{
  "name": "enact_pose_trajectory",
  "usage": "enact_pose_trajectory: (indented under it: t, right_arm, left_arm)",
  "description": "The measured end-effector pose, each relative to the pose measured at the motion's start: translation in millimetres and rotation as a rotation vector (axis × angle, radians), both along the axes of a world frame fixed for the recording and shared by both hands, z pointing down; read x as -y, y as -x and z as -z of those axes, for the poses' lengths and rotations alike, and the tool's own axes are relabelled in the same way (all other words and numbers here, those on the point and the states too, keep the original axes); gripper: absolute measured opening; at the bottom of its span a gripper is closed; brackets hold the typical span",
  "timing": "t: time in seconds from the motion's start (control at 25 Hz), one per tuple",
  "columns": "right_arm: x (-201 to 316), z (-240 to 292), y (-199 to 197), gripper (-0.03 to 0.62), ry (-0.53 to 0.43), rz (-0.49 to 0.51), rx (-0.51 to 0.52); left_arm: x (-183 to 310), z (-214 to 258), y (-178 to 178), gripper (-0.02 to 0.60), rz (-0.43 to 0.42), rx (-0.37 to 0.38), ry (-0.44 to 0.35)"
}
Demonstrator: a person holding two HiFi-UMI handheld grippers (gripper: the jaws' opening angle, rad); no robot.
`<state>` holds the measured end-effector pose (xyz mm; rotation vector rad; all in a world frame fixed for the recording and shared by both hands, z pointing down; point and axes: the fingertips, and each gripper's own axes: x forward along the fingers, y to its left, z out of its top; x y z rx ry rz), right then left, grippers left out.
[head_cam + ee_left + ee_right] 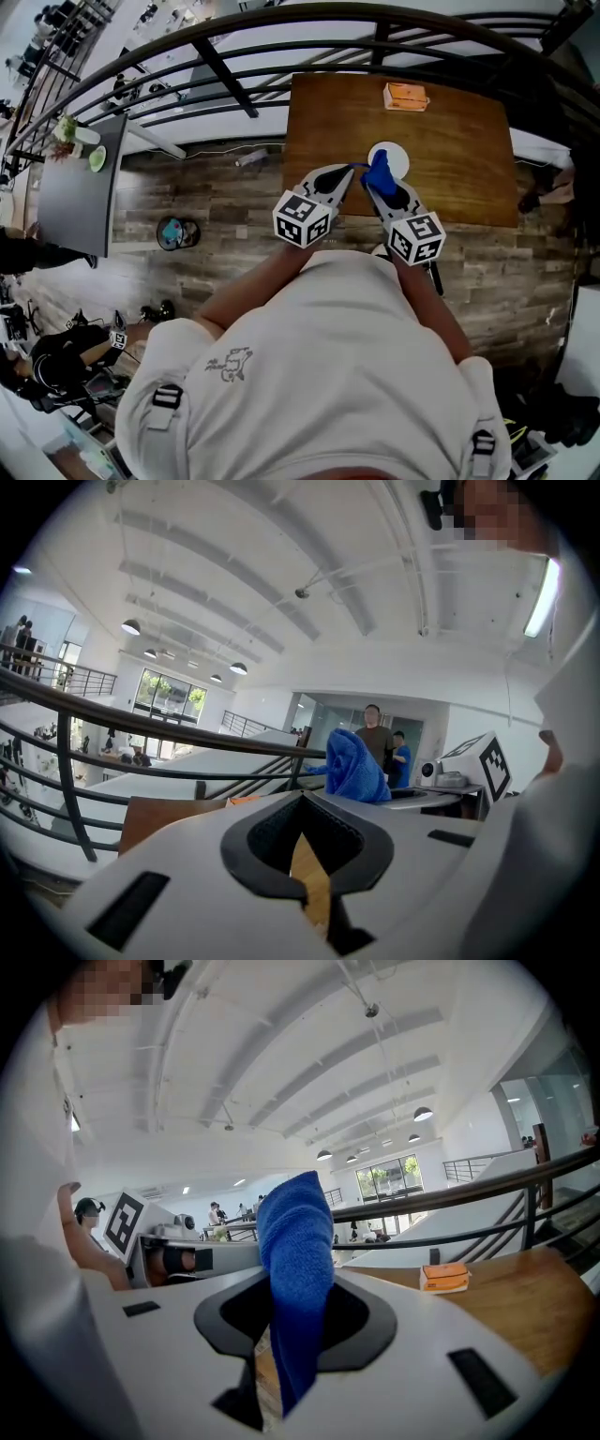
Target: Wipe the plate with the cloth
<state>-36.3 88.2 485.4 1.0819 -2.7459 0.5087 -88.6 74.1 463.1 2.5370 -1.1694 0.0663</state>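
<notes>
A white plate point(392, 157) lies on the brown wooden table point(450, 141), near its front edge. My right gripper point(375, 180) is shut on a blue cloth point(380, 172) and hovers over the plate's near rim. In the right gripper view the cloth point(298, 1279) stands up between the closed jaws. My left gripper point(353, 169) is shut with nothing in it, just left of the plate, its tip close to the cloth. From the left gripper view the cloth point(354, 765) shows to the right, above the other gripper.
An orange box point(405, 96) sits at the table's far side, also seen in the right gripper view point(443, 1278). A dark curved railing point(234, 56) runs behind the table. Wooden floor point(216, 244) lies to the left, with a grey table point(70, 197) further left.
</notes>
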Motion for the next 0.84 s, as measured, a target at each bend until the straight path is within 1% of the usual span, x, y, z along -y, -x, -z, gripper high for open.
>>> enact_pose_trajectory:
  t: [0.12,0.56,0.72,0.84]
  right_arm:
    - [-10.1,6.7,-2.9,0.121,-0.011,-0.007,0.001]
    - [-48.3,-0.4,-9.2,0.121,0.017,-0.009,-0.006]
    - [-59.0,-5.3,-8.2,0.121,0.03,-0.014,-0.012]
    - [-65.7,-11.2,-9.2,0.121,0.044,-0.018,-0.018]
  left_arm:
    - [-11.3,3.1,-2.3,0.006,0.001,0.001,-0.004]
    - [-47.9,-2.2,-1.1,0.006,0.021,-0.034,0.023]
    - [-54.4,-5.5,5.8,0.006,0.031,-0.053,0.033]
    - [-59.8,-9.8,5.6,0.006,0.024,-0.06,0.043]
